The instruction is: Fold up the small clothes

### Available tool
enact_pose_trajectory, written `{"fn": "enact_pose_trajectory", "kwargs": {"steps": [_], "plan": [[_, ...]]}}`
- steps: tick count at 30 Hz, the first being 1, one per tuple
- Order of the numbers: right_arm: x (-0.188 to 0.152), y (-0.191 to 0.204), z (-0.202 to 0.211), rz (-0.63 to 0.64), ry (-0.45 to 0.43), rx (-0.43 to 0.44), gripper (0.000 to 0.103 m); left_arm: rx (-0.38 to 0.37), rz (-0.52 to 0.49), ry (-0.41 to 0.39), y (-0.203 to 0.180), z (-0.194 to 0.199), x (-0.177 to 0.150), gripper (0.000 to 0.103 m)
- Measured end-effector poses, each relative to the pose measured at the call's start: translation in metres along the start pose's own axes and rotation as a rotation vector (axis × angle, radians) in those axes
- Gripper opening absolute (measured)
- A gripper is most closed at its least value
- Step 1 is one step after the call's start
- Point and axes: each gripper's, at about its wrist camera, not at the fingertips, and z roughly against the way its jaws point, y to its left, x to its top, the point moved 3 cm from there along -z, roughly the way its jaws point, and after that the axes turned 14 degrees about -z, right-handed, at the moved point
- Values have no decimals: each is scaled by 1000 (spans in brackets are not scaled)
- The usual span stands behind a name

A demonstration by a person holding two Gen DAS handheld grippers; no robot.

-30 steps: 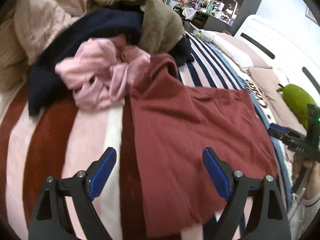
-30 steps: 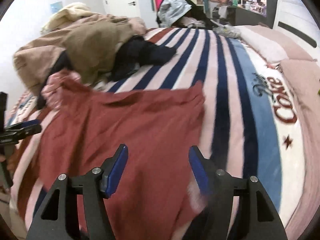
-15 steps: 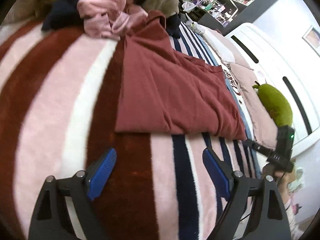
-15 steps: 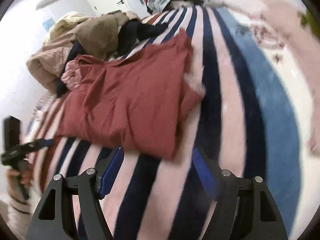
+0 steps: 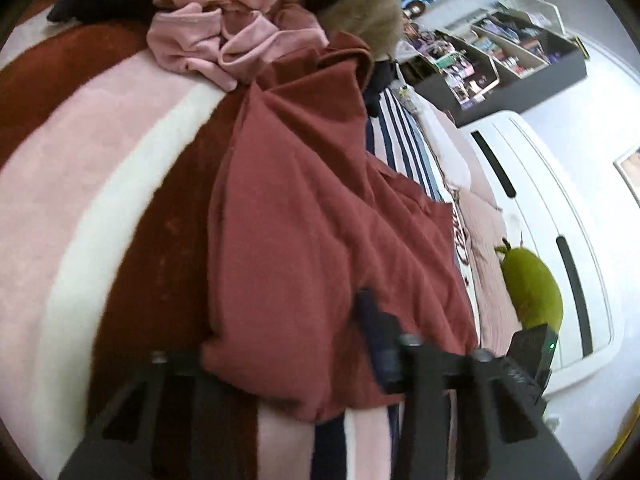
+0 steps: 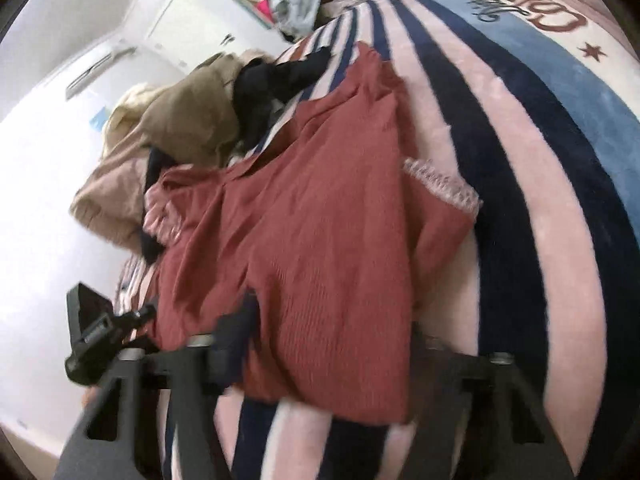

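Both my grippers are at the near hem of the red garment, jaws closing over its edge.

On my left gripper (image 5: 292,360) the right finger (image 5: 374,332) lies on top of the cloth and the other is hidden under the fold, so fabric sits between them; whether the pads already press on it I cannot tell through the blur. My right gripper (image 6: 328,344) reads the same way: one finger (image 6: 236,332) shows at the cloth's left side, its mate buried beneath the hem. The red garment (image 5: 304,216) is a rust-red ribbed knit, spread flat but wrinkled across the striped blanket (image 6: 532,184), with a pale lace trim (image 6: 444,188) peeking out at its right edge. Beyond it, touching its far end, lies a crumpled pink garment (image 5: 216,36) beside dark and tan clothes.
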Motion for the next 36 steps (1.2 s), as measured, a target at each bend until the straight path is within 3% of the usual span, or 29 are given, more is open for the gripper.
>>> {"fn": "enact_pose_trajectory", "kwargs": {"steps": [2, 5, 17, 29, 31, 36], "plan": [[0, 1, 0, 9, -7, -10, 13, 10, -9, -8, -3, -1, 1, 13], [-5, 8, 9, 62, -42, -27, 8, 67, -69, -24, -13, 1, 1, 8], [-49, 6, 58, 119, -23, -8, 5, 52, -141, -24, -33, 52, -38, 6], [-125, -2, 114, 223, 28, -46, 5, 31, -152, 0, -45, 108, -120, 6], [-130, -3, 115, 251, 15, -78, 7, 54, -160, 1, -45, 108, -124, 7], [-132, -4, 120, 278, -15, -174, 28, 98, -211, -17, -55, 109, -118, 7]]}}
